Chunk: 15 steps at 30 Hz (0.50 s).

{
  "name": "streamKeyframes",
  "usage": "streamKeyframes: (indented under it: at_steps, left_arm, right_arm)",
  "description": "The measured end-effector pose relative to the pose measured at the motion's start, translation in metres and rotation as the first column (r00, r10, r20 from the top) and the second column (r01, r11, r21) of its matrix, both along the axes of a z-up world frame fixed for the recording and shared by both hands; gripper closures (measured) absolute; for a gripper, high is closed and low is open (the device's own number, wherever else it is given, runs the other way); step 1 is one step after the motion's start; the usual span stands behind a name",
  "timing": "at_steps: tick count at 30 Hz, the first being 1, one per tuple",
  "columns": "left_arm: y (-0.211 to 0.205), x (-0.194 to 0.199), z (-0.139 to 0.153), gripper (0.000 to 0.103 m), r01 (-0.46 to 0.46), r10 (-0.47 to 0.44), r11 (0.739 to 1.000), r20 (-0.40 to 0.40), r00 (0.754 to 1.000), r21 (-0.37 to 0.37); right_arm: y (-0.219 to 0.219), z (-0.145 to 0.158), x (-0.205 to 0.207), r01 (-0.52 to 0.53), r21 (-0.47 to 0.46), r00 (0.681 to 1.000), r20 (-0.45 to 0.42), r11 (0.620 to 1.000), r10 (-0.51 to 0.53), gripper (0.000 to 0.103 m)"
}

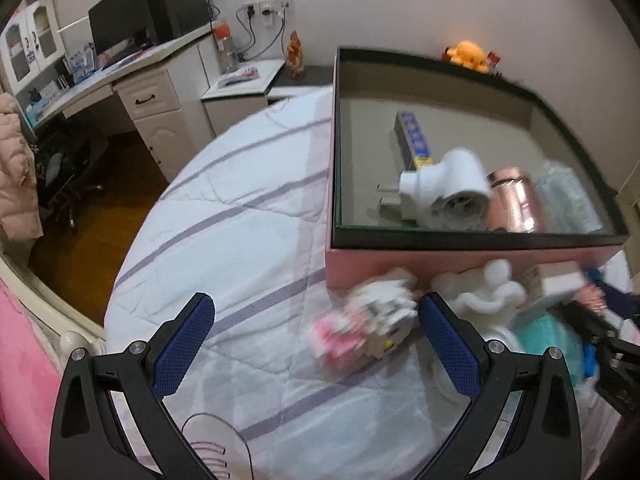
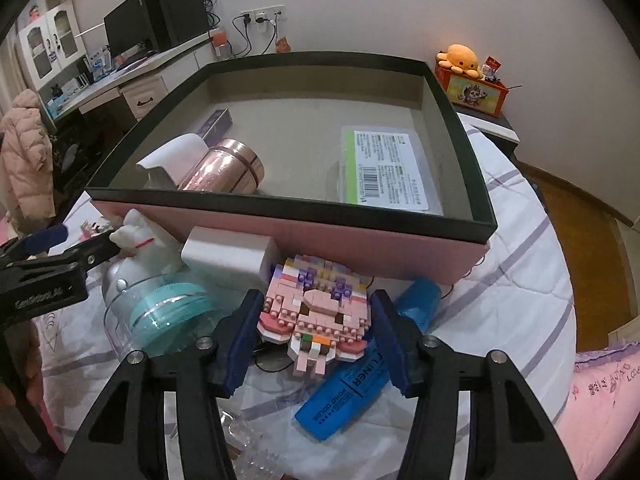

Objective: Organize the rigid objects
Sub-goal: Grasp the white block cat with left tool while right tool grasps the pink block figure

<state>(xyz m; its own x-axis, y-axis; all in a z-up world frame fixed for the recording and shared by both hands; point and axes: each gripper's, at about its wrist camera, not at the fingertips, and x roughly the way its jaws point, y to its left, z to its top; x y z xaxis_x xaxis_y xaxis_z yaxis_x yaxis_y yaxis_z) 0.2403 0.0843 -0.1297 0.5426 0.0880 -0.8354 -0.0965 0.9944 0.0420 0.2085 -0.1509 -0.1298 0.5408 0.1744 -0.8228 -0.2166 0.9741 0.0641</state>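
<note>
Pink block-built figure (image 2: 316,316) sitting between the right gripper (image 2: 316,340) pads.
Whether they are pressing it is unclear; left gripper (image 1: 316,336) is hanging spread, empty, over striped bedding (image 1: 240,216).

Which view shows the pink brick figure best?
The right wrist view: the pink brick figure sits sharp and centred between the right tongs. In the left wrist view it is blurred, lying by the box.

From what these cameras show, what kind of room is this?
Most likely a bedroom that is also a study: the box sits on a striped quilt, with a computer desk and a plush toy by the wall.
</note>
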Motion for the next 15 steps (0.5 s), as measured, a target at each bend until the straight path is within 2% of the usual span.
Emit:
streamKeyframes:
  at_steps: [1, 2, 3, 4, 5, 15]
  left_arm:
    - [0.000, 0.001, -0.004, 0.002, 0.002, -0.002, 1.000, -0.009, 1.000, -0.005]
    - [0.002, 0.001, -0.007, 0.019, 0.010, -0.011, 0.999, -0.006, 1.000, -0.035]
    - [0.004, 0.000, -0.009, 0.029, 0.039, -0.041, 0.993, -0.009, 0.999, -0.108]
    - [0.006, 0.000, -0.009, 0.039, 0.055, -0.056, 0.989, -0.004, 0.998, -0.136]
    - [0.004, -0.002, -0.007, 0.044, 0.063, -0.063, 0.992, 0.008, 0.998, -0.113]
    - [-0.005, -0.006, -0.003, 0.044, 0.072, -0.072, 0.996, -0.006, 0.997, -0.049]
  right_arm:
    - [0.000, 0.000, -0.001, -0.002, -0.003, 1.000, 0.002, 1.000, 0.002, 0.047]
    - [0.001, 0.000, 0.000, -0.004, -0.005, 1.000, 0.002, 1.000, 0.004, 0.047]
    - [0.001, 0.000, 0.001, -0.005, -0.006, 1.000, 0.002, 1.000, 0.005, 0.047]
    - [0.001, 0.000, 0.001, -0.007, -0.007, 1.000, 0.001, 1.000, 0.007, 0.047]
    - [0.001, 0.000, 0.002, -0.008, -0.006, 1.000, 0.000, 1.000, 0.008, 0.047]
    - [0.000, 0.002, 0.001, -0.007, -0.014, 1.000, 0.013, 1.000, 0.007, 0.047]
